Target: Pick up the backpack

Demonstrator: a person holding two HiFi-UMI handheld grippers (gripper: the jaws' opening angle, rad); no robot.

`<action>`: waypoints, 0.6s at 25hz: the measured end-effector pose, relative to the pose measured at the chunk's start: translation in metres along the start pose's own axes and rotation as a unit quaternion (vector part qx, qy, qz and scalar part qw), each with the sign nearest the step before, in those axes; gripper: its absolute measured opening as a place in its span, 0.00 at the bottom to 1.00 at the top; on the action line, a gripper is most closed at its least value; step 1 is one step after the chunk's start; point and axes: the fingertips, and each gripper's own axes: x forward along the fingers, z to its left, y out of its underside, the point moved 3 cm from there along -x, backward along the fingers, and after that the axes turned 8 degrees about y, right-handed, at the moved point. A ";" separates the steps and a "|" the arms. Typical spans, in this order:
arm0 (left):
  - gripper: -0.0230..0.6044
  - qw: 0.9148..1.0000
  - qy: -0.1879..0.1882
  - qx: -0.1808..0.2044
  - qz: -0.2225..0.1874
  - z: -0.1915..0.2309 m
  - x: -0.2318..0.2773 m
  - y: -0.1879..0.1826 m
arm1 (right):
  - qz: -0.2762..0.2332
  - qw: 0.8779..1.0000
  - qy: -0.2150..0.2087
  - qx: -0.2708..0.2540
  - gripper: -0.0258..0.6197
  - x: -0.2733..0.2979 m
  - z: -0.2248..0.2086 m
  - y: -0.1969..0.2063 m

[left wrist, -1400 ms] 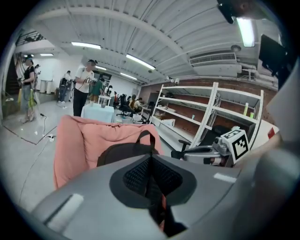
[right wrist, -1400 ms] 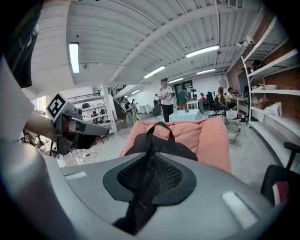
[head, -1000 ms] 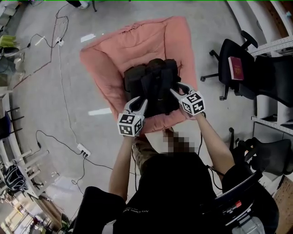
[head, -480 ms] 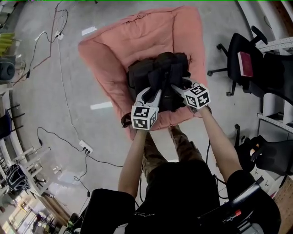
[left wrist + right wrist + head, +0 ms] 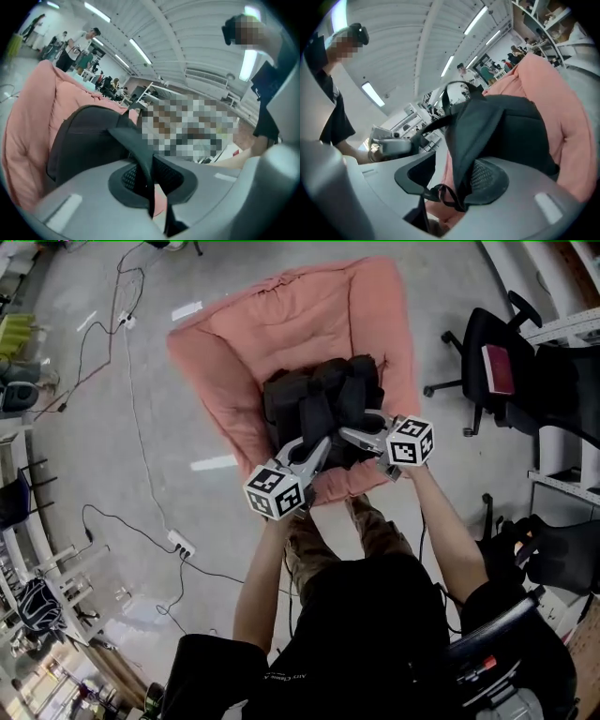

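The left gripper point(image 5: 317, 448) is closing, its grey jaws nearly together. Its own view shows a flat webbing strap point(image 5: 137, 146) running down between the mesh-textured black pads. The pads seem to press on it, though the strap's edge hides the contact itself.

The right gripper point(image 5: 351, 434) is closing too but stands wide. A broad padded strap point(image 5: 461, 136) lies against one pad, the other pad is clear of it, and a thin cord loop point(image 5: 440, 196) hangs in the gap.

The head view shows none of this. There both grippers reach side by side into the near edge of the backpack point(image 5: 323, 401), marker cubes toward the person. The backpack is black, matte and lumpy. It lies just ahead of both grippers on a pink cushion point(image 5: 272, 324), soft and creased, with raised rolled sides.

Only the head view shows the grey floor point(image 5: 112, 427) with thin cables left of the left gripper, and a black office chair point(image 5: 487, 367) right of the right gripper.
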 end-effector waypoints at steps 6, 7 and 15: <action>0.09 1.000 -0.002 -0.022 -0.009 -0.034 -0.022 -0.016 | -0.016 0.998 0.006 0.061 0.31 0.013 -0.009 0.013; 0.09 0.999 0.003 -0.033 -0.017 -0.038 -0.025 -0.017 | -0.016 0.997 -0.025 0.073 0.26 0.008 -0.001 0.015; 0.08 0.991 0.064 -0.093 -0.066 -0.065 -0.046 -0.014 | -0.091 0.958 -0.233 0.139 0.17 -0.069 0.079 -0.034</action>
